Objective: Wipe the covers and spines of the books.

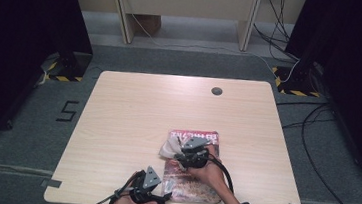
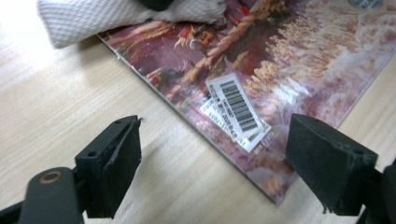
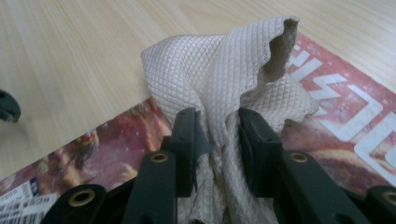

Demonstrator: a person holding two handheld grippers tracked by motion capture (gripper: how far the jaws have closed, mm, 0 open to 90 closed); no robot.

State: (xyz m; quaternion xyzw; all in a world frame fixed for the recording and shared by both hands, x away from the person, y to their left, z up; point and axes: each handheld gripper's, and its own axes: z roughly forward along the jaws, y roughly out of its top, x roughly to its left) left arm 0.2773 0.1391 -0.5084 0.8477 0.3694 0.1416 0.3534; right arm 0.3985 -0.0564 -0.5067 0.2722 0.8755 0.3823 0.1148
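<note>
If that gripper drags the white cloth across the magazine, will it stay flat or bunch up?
Probably bunches: the cloth already folds and droops where the right gripper pinches it. It looks light, and may slide easily over the glossy magazine.

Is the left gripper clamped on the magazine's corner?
No. In the left gripper view the left gripper stands open, its jaws straddling the magazine corner without pressing on it.

A quilted, matt beige cloth (image 3: 224,79) lies on a glossy paper magazine (image 2: 280,70), on a smooth pale wood-grain counter (image 1: 133,107), between matt black fingers (image 3: 187,140).
</note>
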